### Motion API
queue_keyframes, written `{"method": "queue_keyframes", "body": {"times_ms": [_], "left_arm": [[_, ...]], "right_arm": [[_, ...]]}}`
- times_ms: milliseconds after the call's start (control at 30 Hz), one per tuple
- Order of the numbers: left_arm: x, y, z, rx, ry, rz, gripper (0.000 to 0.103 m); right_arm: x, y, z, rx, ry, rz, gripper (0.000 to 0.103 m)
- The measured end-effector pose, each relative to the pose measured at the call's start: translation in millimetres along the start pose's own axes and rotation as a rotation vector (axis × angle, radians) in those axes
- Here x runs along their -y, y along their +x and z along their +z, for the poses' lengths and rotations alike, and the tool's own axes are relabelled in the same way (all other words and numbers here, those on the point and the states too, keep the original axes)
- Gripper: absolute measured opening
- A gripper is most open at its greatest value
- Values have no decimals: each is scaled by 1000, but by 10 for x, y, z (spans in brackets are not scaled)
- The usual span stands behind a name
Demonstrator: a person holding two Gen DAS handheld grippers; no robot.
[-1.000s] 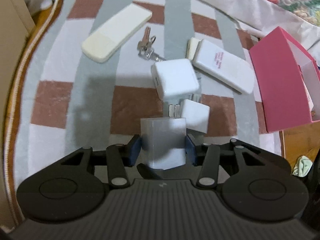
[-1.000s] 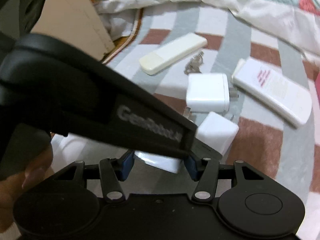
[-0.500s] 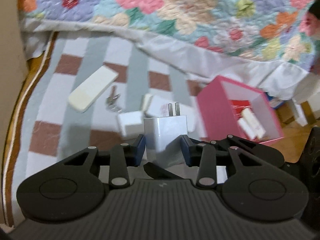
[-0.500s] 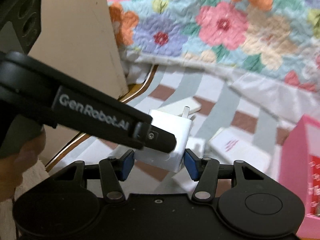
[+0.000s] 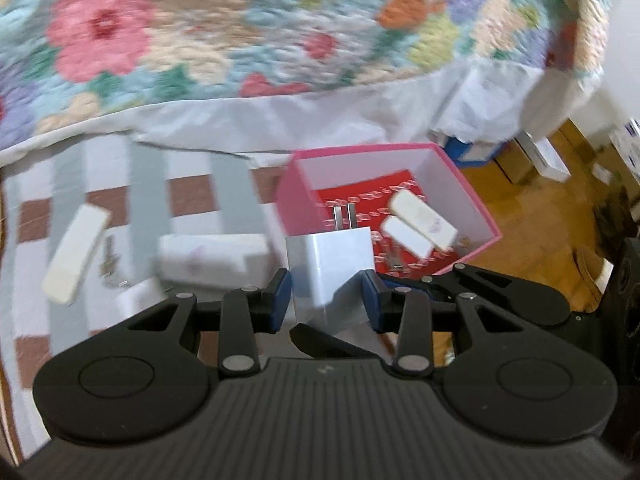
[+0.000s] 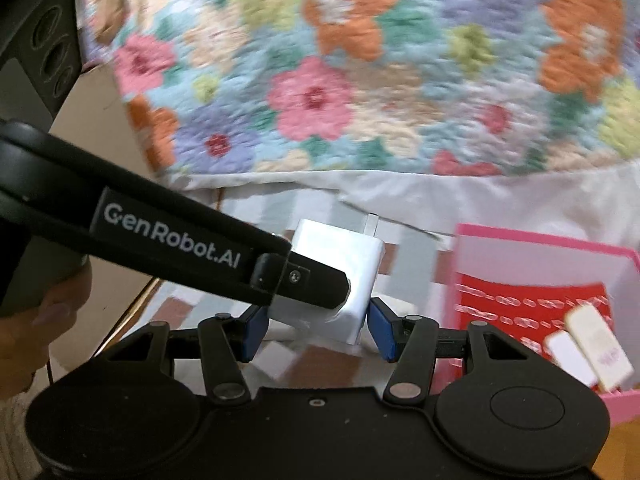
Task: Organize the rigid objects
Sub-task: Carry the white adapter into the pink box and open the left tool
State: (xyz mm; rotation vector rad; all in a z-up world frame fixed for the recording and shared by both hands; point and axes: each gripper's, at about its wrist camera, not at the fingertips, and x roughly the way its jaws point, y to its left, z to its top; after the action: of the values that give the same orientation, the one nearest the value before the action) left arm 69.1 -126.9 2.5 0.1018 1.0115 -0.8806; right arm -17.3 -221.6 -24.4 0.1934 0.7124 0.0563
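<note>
1. White plastic is filling the near foreground: the left gripper [image 5: 326, 298] is clamping a charger block [image 5: 330, 266] between its blue pads, prongs pointing up and away from the fingers. Its jaws have just been closing, with the block between them.
2. The right gripper [image 6: 316, 330] is standing partly open around the same block [image 6: 340, 276] as seen from its own wrist view; its pads appear to be just clear of the sides, so the left hand seems to be doing the carrying.
3. Just beyond the block, slightly to the right in the left wrist view, the pink box [image 5: 476, 208] is sitting open with two white sticks [image 5: 420, 226] lying on its red floor.
4. The block's long axis is running fingers-to-prongs, pointing toward the box's near wall, so the coming move is probably a short forward carry over that wall.
5. Further left on the striped cloth [image 5: 148, 184], a cream remote [image 5: 76, 248], keys [image 5: 110, 266] and a white adapter [image 5: 212, 258] are waiting.
6. Farthest off, a floral quilt [image 5: 240, 24] is hanging.
</note>
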Motion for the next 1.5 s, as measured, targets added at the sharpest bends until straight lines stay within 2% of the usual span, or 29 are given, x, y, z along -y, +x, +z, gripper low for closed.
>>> {"method": "queue_keyframes", "body": {"times_ms": [67,200,367,467,600,833,1000,1167,1300,1400,1467,1500], "left_arm": [[161,162,106,-43,26,-14,37],[453,657,282,-182,19,-23,37],[666,1186,432,-262,19,-18,38],[715,1504,540,-314,23,7,38],[666,1901,586,-401,-23,11,37],[550,2307,480,-526,-125,0,34],[574,2457,503,-550,-140,38,29],[581,2557,531,-551,-163,16,29],[522,2617,481,-547,-197,4,30],[536,2637,448,-533,-186,5,30],[561,2617,462,-521,-179,6,34],[561,2598,474,-515,-180,0,35]], "right_arm": [[187,1,8,-26,27,-22,59],[548,56,-77,-112,72,-78,59],[1094,212,-62,-192,205,-68,59],[1377,439,0,-276,255,-43,59],[1648,764,16,-403,299,-20,59],[1816,1048,-133,-564,300,21,59],[1906,1167,-182,-595,249,69,59],[1991,1231,-204,-613,221,56,59],[1924,1331,-231,-643,157,20,59],[1868,1355,-262,-642,111,6,59],[1891,1327,-257,-629,125,1,60],[1886,1302,-247,-621,123,-8,63]]}}
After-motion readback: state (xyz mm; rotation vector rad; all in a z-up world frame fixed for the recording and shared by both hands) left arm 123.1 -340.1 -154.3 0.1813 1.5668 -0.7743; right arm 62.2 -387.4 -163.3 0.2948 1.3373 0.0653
